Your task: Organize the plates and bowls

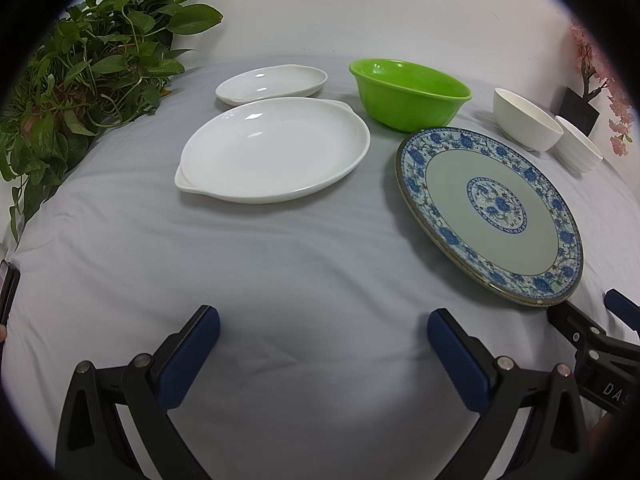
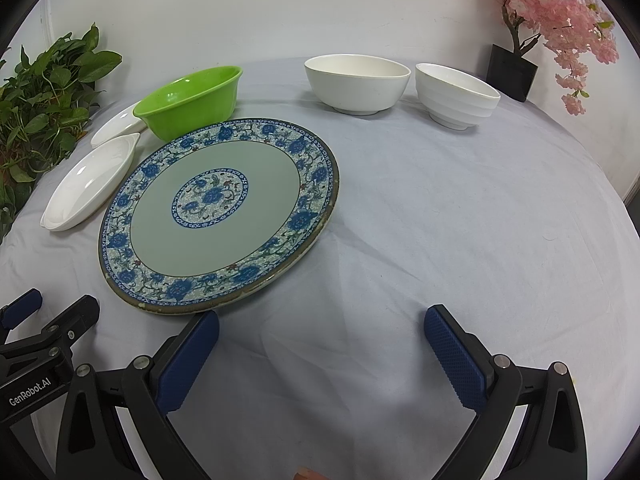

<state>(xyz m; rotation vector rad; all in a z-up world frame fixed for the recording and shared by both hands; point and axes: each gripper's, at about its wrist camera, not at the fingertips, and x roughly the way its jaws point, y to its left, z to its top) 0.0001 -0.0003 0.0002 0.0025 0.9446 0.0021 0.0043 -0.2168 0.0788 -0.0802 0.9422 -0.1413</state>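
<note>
**Dishes spread on a grey cloth, both grippers empty**

Grey, wrinkled cloth (image 1: 280, 264) covers the table before a plain white wall. From the left wrist, the left gripper (image 1: 323, 330) hovers over bare cloth, jaws wide apart and holding nothing. Ahead lie a large white oval dish with small handles (image 1: 272, 150), a smaller white oval dish (image 1: 272, 84) behind it, and a green plastic bowl (image 1: 408, 92). A round plate with a blue floral border (image 1: 488, 212) sits to the right; two white bowls (image 1: 524, 120) stand beyond, the farther one partly hidden. A leafy green plant (image 1: 80, 80) fills the left edge.

From the right wrist, the right gripper (image 2: 322, 328) is equally wide open and empty, its left finger close to the floral plate's near rim (image 2: 180, 312); whether they touch is unclear. The green bowl hides most of the smaller dish. A pink blossom tree in a black pot (image 2: 512, 68) is cut off at the frame edge.
</note>
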